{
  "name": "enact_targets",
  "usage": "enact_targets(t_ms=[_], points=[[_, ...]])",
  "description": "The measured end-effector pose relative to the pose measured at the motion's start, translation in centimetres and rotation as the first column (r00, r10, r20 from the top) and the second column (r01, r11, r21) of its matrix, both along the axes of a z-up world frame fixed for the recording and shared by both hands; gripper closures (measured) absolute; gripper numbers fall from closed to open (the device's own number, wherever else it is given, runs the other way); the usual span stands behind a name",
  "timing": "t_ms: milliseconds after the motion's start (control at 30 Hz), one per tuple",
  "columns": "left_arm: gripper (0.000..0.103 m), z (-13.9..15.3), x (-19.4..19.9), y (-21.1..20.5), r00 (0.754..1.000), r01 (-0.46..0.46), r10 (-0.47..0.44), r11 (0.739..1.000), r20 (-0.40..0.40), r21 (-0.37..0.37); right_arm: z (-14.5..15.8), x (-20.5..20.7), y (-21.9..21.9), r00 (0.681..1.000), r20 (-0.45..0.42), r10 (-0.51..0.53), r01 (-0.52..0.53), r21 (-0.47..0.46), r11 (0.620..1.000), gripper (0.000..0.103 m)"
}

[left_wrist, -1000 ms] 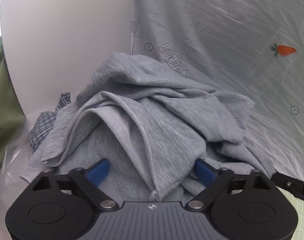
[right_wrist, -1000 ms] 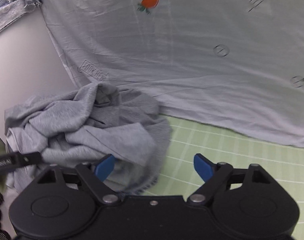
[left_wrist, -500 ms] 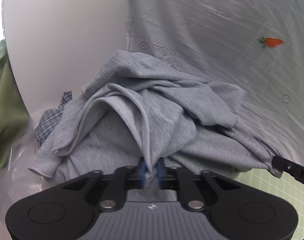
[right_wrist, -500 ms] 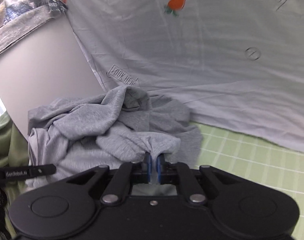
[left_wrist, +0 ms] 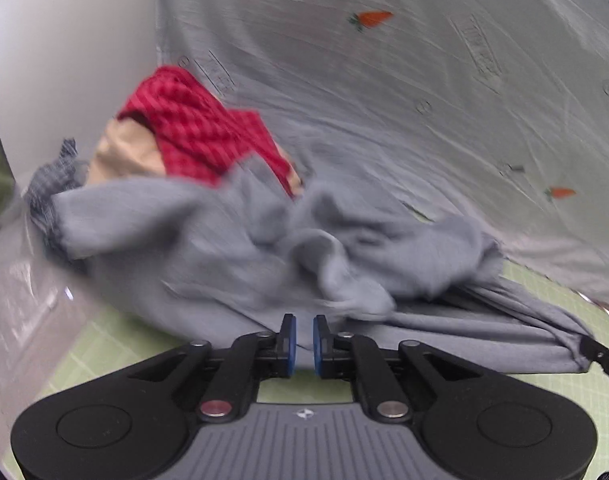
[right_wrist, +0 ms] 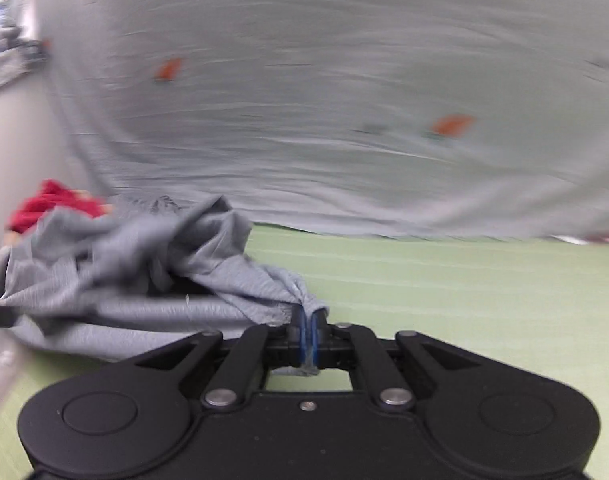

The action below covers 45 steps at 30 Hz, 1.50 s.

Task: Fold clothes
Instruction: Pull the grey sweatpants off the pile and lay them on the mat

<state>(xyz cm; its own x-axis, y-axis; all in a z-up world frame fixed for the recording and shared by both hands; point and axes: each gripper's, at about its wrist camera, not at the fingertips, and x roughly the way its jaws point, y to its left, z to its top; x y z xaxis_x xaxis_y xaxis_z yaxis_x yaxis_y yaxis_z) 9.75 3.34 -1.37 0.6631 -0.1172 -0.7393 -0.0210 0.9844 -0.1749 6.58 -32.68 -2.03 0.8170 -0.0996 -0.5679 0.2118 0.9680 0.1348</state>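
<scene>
A crumpled grey garment lies stretched out low across the green mat. My left gripper is shut on a thick fold at its near edge, the blue pads held slightly apart by the cloth. In the right wrist view the same grey garment trails off to the left, and my right gripper is shut tight on a bunched corner of it just above the green mat. Both views are blurred by motion.
A red checked garment, a beige cloth and a blue plaid cloth lie piled behind the grey one. A pale sheet printed with carrots hangs at the back. Clear plastic lies at the left.
Both grippers went from open to shut on the grey garment, then dragged it off the pile onto the mat. The red checked and beige cloths underneath are now uncovered.
</scene>
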Motion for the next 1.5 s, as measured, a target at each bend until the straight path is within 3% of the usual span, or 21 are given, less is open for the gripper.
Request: enact_targets(t_ms=[100,200,267,300,333,400,533,667,800,900,1033,1100,1167,1233,1367,1500], points=[[0.072,-0.6,-2.7,-2.6,1.000,0.015,-0.015,1.000,-0.026,-0.004,-1.1,-3.9,-6.8,0.978,-0.055,-0.203,0.199,-0.057,0.978,0.100],[0.055,-1.5,-4.6,-5.2,0.999,0.009,-0.009,1.000,-0.051,-0.004,-2.4,-7.1,-13.2,0.915,-0.139,-0.379,0.373,-0.066,0.925,0.096],[0.049,-2.3,-5.3,-6.8,0.997,0.004,-0.005,1.000,-0.076,-0.007,-2.9,-9.2,-15.7,0.884,-0.158,-0.440,0.435,-0.068,0.898,0.087],[0.047,-2.7,-5.4,-7.4,0.996,0.004,-0.004,1.000,-0.090,-0.009,-3.1,-10.2,-16.7,0.873,-0.161,-0.460,0.455,-0.066,0.888,0.075],[0.045,-3.1,-5.4,-8.1,0.995,0.005,-0.006,1.000,-0.103,-0.008,-3.3,-11.1,-17.3,0.871,-0.154,-0.467,0.464,-0.055,0.884,0.062],[0.035,-3.9,-5.5,-9.4,0.992,0.014,-0.014,1.000,-0.124,-0.001,-3.9,-12.3,-18.0,0.866,-0.159,-0.475,0.477,-0.028,0.879,0.054],[0.029,-5.2,-4.9,-11.8,0.987,0.038,-0.035,0.999,-0.159,0.021,-5.9,-13.3,-19.0,0.850,-0.253,-0.462,0.493,0.073,0.867,0.038],[0.028,-6.1,-3.1,-13.0,0.981,0.040,-0.036,0.999,-0.192,0.020,-8.8,-13.5,-18.6,0.847,-0.338,-0.411,0.489,0.190,0.851,0.031],[0.025,-6.3,-1.2,-13.7,0.980,0.050,-0.043,0.998,-0.194,0.035,-10.7,-13.0,-17.2,0.860,-0.346,-0.374,0.476,0.285,0.832,0.030],[0.024,-6.4,-0.1,-13.9,0.979,0.056,-0.044,0.997,-0.199,0.051,-11.2,-10.8,-15.6,0.876,-0.365,-0.314,0.416,0.245,0.876,0.027],[0.020,-7.1,0.5,-13.7,0.976,0.043,-0.029,0.997,-0.216,0.060,-11.2,-8.7,-13.3,0.884,-0.383,-0.269,0.338,0.125,0.933,0.018],[0.020,-7.6,0.5,-13.6,0.971,0.036,-0.020,0.997,-0.236,0.064,-11.4,-8.3,-12.2,0.887,-0.388,-0.250,0.290,0.047,0.956,0.021],[0.020,-8.2,0.4,-13.6,0.966,0.029,-0.011,0.997,-0.259,0.066,-11.3,-8.4,-11.5,0.907,-0.363,-0.216,0.230,-0.005,0.973,0.040],[0.020,-8.7,0.3,-13.6,0.961,0.025,-0.006,0.998,-0.276,0.064,-10.9,-8.6,-11.4,0.927,-0.337,-0.164,0.172,-0.007,0.985,0.097],[0.020,-8.7,0.2,-13.8,0.959,0.026,-0.007,0.998,-0.284,0.064,-10.6,-8.9,-12.6,0.929,-0.352,-0.115,0.126,0.007,0.992,0.097],[0.020,-8.5,0.1,-14.0,0.961,0.027,-0.008,0.997,-0.278,0.066,-10.8,-8.9,-16.9,0.915,-0.372,-0.160,0.128,-0.109,0.986,0.097]])
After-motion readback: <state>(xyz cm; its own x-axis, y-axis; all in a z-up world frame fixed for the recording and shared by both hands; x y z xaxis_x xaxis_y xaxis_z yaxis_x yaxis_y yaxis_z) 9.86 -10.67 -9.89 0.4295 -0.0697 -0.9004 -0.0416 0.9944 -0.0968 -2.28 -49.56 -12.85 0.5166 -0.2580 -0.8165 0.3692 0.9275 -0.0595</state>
